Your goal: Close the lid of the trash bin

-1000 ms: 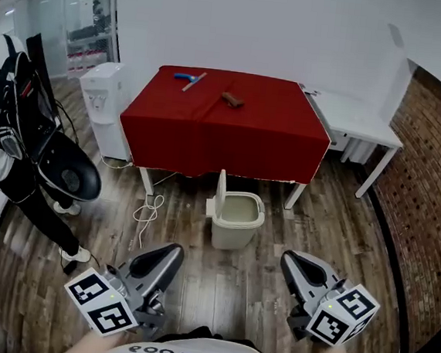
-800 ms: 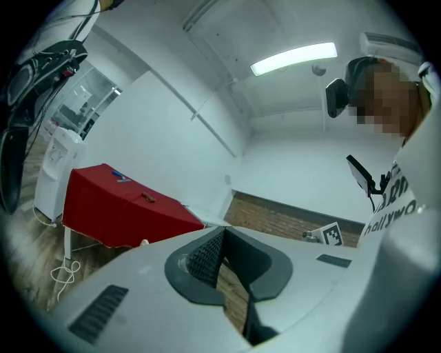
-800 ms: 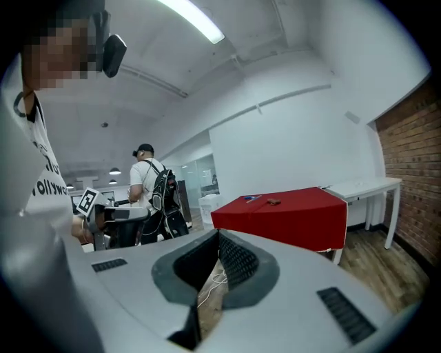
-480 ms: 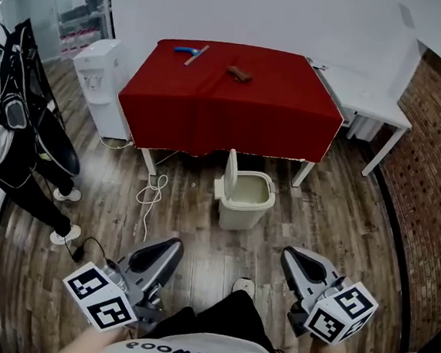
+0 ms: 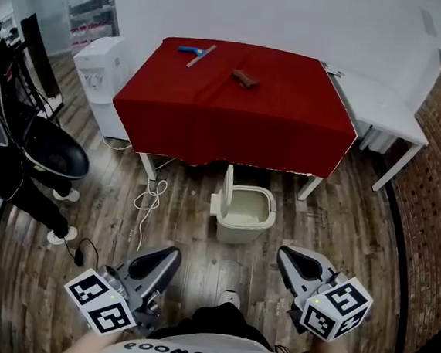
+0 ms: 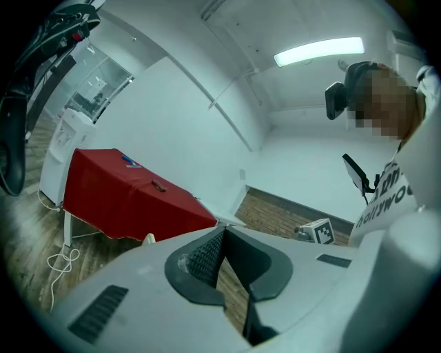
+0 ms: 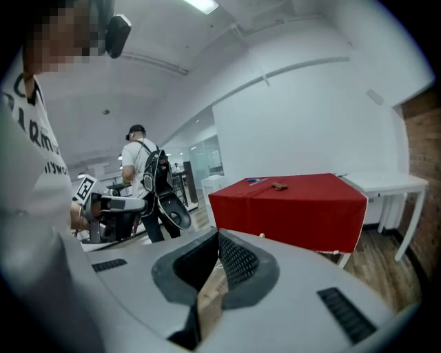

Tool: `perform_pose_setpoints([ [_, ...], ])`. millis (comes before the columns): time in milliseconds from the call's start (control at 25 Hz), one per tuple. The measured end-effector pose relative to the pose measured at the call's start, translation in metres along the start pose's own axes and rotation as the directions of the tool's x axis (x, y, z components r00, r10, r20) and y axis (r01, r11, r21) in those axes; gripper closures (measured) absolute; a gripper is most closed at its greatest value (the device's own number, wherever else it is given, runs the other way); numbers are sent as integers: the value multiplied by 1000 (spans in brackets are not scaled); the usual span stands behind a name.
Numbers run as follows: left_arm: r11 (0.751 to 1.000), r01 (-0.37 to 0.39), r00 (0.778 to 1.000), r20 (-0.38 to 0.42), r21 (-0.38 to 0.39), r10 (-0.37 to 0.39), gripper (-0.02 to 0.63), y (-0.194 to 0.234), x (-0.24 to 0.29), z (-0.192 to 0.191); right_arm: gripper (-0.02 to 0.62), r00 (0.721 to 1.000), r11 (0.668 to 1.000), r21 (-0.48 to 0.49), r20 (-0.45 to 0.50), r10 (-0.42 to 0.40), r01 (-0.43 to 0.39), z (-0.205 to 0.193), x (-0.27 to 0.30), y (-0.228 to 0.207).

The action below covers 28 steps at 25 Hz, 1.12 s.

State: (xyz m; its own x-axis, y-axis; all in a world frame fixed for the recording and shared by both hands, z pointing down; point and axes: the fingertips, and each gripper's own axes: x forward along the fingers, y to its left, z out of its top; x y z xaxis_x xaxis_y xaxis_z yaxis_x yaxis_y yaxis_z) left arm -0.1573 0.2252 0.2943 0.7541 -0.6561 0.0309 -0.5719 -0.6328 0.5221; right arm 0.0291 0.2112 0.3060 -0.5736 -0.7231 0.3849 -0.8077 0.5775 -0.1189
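The beige plastic trash bin, its lid upright, stands by the red-draped bench, with a white cable nearby. The left gripper and right gripper are clenched and empty.

**A:** Gripper status?

**B:** My left gripper and right gripper are both held low in front of me, well apart and about level. The noses point forward and angle in toward each other.

**A:** Jaws?

**B:** Tips are together on both, with nothing between them. Left cube and right cube sit at the rear ends, behind the jaws and nearest my body.
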Motion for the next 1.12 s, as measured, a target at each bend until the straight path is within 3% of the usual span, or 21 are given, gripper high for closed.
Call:
perform_pose_setpoints([
  [120, 999, -39, 999, -28, -23, 38, 598, 13, 32, -10, 586, 998, 992, -121, -65, 14, -22, 5, 12, -31],
  [200, 997, -64, 997, -46, -49, 62, 598, 21, 53, -17, 586, 995, 988, -149, -99, 29, -44, 3, 22, -52],
  [360, 992, -93, 994, -58, -86, 89, 598, 24, 90, -24, 586, 987, 984, -143, -141, 82, -102, 1, 38, -85],
  [600, 987, -143, 990, -27, -72, 141, 598, 29, 121, -17, 586, 970, 963, -178, -167, 175, -204, 7, 64, -107],
  [880, 964, -244, 970, -15, -104, 243, 598, 41, 108, -16, 586, 948, 942, -173, -192, 255, -288, 0, 92, -104],
  [1120, 960, -251, 968, -11, -126, 252, 598, 50, 105, -8, 586, 941, 949, -118, -210, 265, -294, -4, 110, -111],
])
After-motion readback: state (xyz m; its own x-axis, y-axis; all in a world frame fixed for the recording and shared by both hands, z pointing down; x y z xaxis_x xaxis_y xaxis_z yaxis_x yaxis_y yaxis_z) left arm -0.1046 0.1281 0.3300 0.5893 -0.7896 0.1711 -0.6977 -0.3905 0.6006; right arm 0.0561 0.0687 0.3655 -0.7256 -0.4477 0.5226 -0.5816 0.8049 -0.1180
